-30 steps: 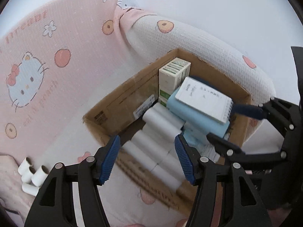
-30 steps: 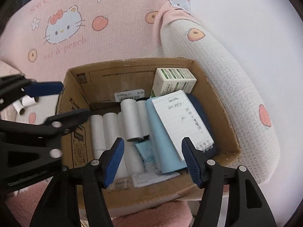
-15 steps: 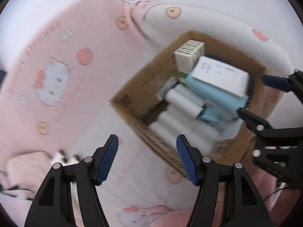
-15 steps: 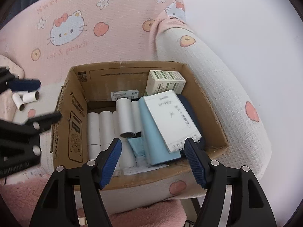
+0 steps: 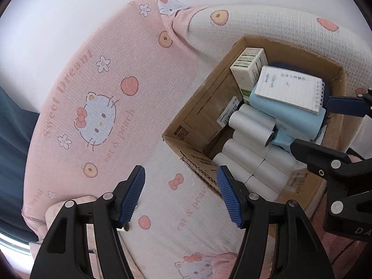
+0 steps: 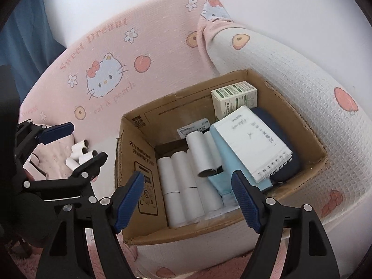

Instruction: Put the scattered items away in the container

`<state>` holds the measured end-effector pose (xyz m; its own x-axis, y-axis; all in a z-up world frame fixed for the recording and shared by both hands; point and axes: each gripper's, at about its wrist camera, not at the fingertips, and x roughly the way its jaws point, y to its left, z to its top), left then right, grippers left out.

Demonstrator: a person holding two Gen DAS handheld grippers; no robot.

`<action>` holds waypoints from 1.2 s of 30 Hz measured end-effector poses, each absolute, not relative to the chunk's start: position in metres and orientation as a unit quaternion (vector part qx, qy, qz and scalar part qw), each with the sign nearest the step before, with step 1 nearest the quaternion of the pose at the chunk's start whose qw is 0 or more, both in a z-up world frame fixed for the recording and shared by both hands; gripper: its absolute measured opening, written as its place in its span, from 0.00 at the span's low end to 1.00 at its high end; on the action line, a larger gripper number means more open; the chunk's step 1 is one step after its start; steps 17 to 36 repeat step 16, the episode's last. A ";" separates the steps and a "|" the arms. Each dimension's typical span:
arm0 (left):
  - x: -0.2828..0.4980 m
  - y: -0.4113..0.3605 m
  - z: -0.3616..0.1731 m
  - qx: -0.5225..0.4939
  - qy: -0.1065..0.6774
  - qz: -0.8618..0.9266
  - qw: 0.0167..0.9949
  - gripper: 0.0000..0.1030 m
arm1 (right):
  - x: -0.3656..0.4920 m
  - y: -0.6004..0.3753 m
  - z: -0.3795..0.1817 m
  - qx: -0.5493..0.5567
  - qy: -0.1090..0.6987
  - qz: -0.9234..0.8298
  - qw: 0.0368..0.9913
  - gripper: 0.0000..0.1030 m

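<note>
A cardboard box (image 6: 134, 162) stands on a pink cartoon-print armchair seat. It holds white rolls (image 6: 186, 181), a light blue pack (image 6: 223, 160), a spiral notepad (image 6: 253, 141), a green-and-white carton (image 6: 234, 97) and a dark blue pouch (image 6: 286, 165). Several loose white rolls (image 6: 81, 153) lie on the seat left of the box. My right gripper (image 6: 187, 201) hovers over the box's front edge, its jaws opening with nothing between them. My left gripper (image 6: 79, 144) is open and empty just in front of the loose rolls. In the left wrist view it (image 5: 181, 196) is over the bare seat beside the box (image 5: 193, 125).
The chair's pink backrest (image 5: 93, 93) curves behind the seat. Its white armrest (image 6: 290, 74) hugs the box's right side. A fluffy pink cushion (image 5: 69, 207) lies at the seat's left edge. A dark blue curtain (image 6: 25, 34) hangs at the far left.
Both grippers have drawn back from the box. The left one swung left, off the box and over the seat near the loose rolls. The right gripper's jaws stand wider.
</note>
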<state>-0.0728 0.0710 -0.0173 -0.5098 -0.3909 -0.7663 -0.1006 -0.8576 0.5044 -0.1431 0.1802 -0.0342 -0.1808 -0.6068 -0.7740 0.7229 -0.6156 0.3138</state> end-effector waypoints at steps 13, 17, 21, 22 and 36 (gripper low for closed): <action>-0.077 0.075 -0.022 0.494 -0.253 -0.828 0.083 0.66 | -0.147 0.177 -0.044 0.481 0.069 -0.768 0.417 0.74; -0.077 0.076 -0.022 0.492 -0.255 -0.828 0.082 0.66 | -0.147 0.177 -0.044 0.480 0.070 -0.770 0.415 0.74; -0.077 0.076 -0.022 0.492 -0.255 -0.828 0.082 0.66 | -0.147 0.177 -0.044 0.480 0.070 -0.770 0.415 0.74; -0.077 0.076 -0.022 0.492 -0.255 -0.828 0.082 0.66 | -0.147 0.177 -0.044 0.480 0.070 -0.770 0.415 0.74; -0.077 0.076 -0.022 0.492 -0.255 -0.828 0.082 0.66 | -0.147 0.177 -0.044 0.480 0.070 -0.770 0.415 0.74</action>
